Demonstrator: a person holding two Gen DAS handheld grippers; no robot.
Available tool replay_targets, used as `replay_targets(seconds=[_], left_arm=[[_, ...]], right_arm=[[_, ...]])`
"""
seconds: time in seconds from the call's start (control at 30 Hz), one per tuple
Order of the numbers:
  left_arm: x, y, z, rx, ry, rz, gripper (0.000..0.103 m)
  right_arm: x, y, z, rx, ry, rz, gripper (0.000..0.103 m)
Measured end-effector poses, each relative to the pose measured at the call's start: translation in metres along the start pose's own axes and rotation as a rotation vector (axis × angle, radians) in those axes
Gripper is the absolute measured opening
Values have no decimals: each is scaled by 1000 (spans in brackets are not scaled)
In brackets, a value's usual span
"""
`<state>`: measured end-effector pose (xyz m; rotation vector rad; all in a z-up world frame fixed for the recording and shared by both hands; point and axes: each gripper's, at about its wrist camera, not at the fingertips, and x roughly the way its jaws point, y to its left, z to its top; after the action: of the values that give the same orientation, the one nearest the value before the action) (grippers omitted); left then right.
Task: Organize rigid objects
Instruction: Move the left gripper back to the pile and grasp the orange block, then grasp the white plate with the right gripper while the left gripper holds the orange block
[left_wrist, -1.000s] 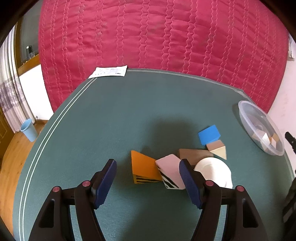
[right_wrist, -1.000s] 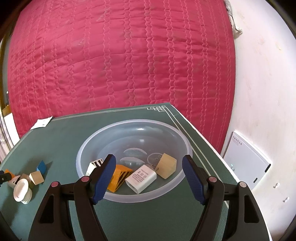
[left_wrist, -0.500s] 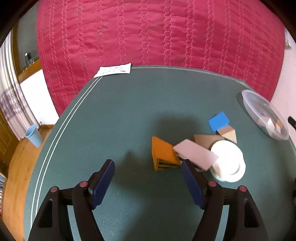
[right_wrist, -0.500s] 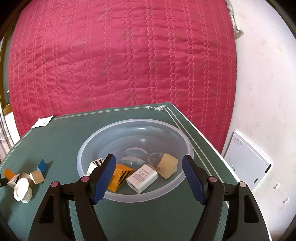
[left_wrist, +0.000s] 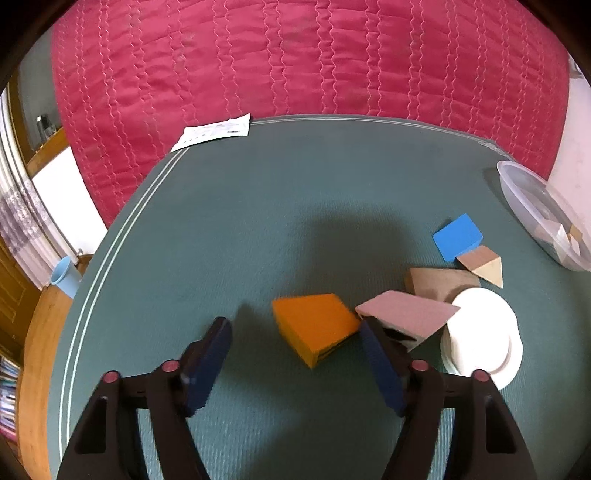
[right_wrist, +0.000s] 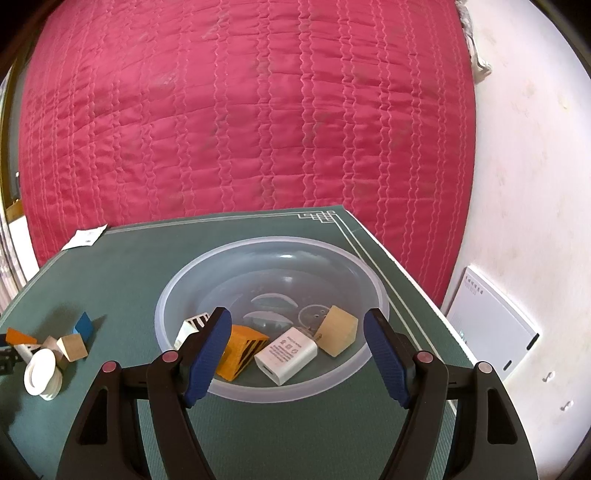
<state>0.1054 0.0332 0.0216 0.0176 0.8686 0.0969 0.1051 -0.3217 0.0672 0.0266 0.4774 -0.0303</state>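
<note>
On the green table mat, an orange block (left_wrist: 314, 328) lies between the fingers of my left gripper (left_wrist: 294, 325). Its jaws are closing; the right finger is at the block's corner and the left finger stands clear of it. A pink block (left_wrist: 406, 314) leans just right of it, beside a stack of white discs (left_wrist: 484, 339), a brown block (left_wrist: 439, 282), a wooden wedge (left_wrist: 484, 262) and a blue block (left_wrist: 458, 236). My right gripper (right_wrist: 297, 314) hangs open over the near rim of the clear bowl (right_wrist: 273, 243), which holds an orange striped block (right_wrist: 243, 343), a white charger (right_wrist: 286, 354) and a wooden block (right_wrist: 338, 330).
A red quilt (left_wrist: 295, 55) hangs behind the table. A paper slip (left_wrist: 214, 131) lies at the far left corner. The bowl (left_wrist: 524, 192) sits at the mat's right edge. A blue cup (left_wrist: 64, 275) stands on the floor left; a white panel (right_wrist: 491, 325) leans on the right wall.
The left gripper pulled back, then came down around the orange block, with its jaws narrower than half a second ago. The pink block has tipped over beside it. The right gripper has not moved.
</note>
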Motion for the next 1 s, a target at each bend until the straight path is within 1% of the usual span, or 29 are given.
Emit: replay_targets(seconds=[0.03, 0.1, 0.13, 0.23, 0.33, 0.43, 0.57, 0.7, 0.8, 1.0], left_arm=[[2, 0, 1, 2, 2, -17, 63], [4, -1, 2, 1, 5, -45, 50], [4, -1, 2, -1, 2, -57, 47], [3, -1, 0, -1, -5, -68, 45], [0, 1, -2, -13, -13, -83, 43], [-3, 3, -3, -29, -23, -80, 40], [-9, 9, -5, -59, -45, -61, 39], [-18, 14, -6, -80, -81, -50, 39], [-24, 17, -6, -89, -108, -42, 39], [-29, 23, -6, -110, -133, -42, 39]], right_arm=[[0, 1, 1, -5, -1, -2, 75], [-2, 5, 1, -21, -5, -7, 75], [-3, 6, 1, -28, -6, -7, 75], [-8, 17, -2, -47, 4, 26, 75], [-13, 36, -5, -70, 32, 105, 75], [-15, 59, -7, -88, 78, 209, 75], [-13, 95, -15, -105, 181, 382, 75], [-11, 128, -26, -119, 275, 518, 75], [-8, 152, -34, -153, 313, 574, 80], [-3, 194, -48, -247, 353, 614, 81]])
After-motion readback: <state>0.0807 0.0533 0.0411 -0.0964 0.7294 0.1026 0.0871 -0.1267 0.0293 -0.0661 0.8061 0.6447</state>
